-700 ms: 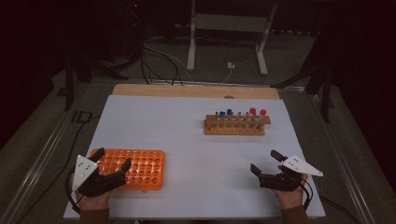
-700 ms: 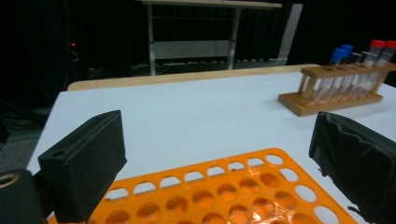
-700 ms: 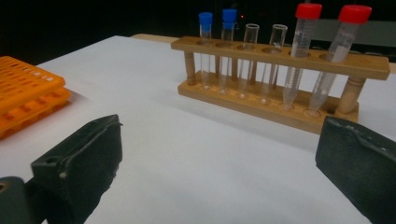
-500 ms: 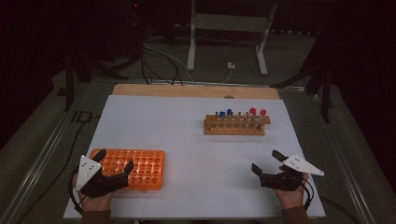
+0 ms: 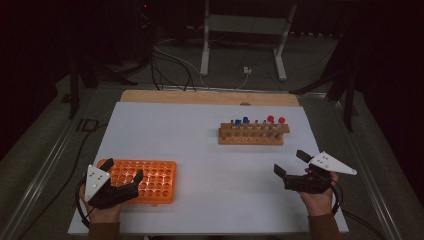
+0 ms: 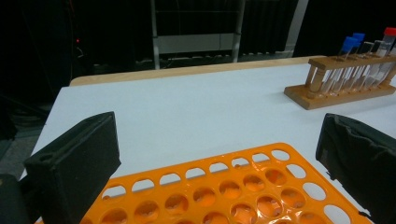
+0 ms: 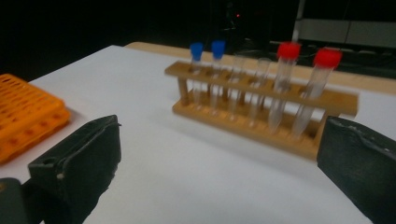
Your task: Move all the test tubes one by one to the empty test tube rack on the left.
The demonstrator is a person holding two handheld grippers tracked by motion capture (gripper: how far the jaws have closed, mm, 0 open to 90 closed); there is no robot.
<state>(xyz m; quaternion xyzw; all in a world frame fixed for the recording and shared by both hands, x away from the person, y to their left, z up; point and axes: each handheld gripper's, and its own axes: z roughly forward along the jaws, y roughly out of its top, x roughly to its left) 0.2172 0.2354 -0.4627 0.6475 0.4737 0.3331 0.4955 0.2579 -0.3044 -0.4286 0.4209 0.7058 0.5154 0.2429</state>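
Left gripper (image 5: 123, 170): lower left of the high view, held in the person's left hand (image 5: 102, 214), jaws spread wide with nothing between them, poised over the near left part of the orange rack.
Left gripper's own view: both black jaws rise at the frame's bottom corners, far apart, the orange holes showing in the gap between them.
Right gripper (image 5: 291, 164): lower right of the high view, in the person's right hand (image 5: 317, 201), jaws parted and empty, over bare white surface, its grey three-cornered plate (image 5: 332, 163) pointing toward the right edge.
Orange plastic tube rack with rows of round holes (image 5: 152, 179): lying flat at the lower left of the white table top, every visible hole empty; it sits at the left edge of the right gripper view (image 7: 25, 112).
White table top (image 5: 200, 150): wide bare stretch across the middle of the frame, well apart from both racks' contents.
Wooden test-tube rack (image 5: 252, 134): right of centre, beyond the right gripper, standing upright with clear tubes in a row.
Blue-capped tubes (image 7: 207, 50): two, at the wooden rack's left end in the right gripper view.
Red-capped tubes (image 7: 308, 53): two, at its right end; uncapped clear tubes stand between.
Bare wooden strip (image 5: 200, 97): along the table's far edge, upper middle of the high view.
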